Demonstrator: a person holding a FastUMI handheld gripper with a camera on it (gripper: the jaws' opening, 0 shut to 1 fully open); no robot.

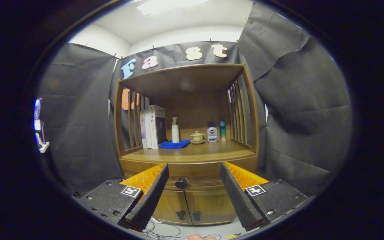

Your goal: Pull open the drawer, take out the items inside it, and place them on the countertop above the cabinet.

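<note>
While I hold my gripper (194,173) level in front of the wooden cabinet (188,166), its two fingers are spread wide apart and grip nothing. The drawer (195,180) sits closed just under the countertop (192,154), and its dark round knob (181,182) shows between my fingers, a little nearer the left one and still beyond the tips. Below the drawer are two small cabinet doors (195,206), each with a dark handle near the middle seam. On the countertop, inside the open shelf, a row of upright books (152,126) leans at the left, with a folded blue cloth (174,144) in front of them. Beside the cloth stand a white pump bottle (175,130), a small lidded cup (197,137), a white bottle with a blue cap (212,133) and a teal bottle (222,130). Loose cables (165,231) lie on the floor below the cabinet.
</note>
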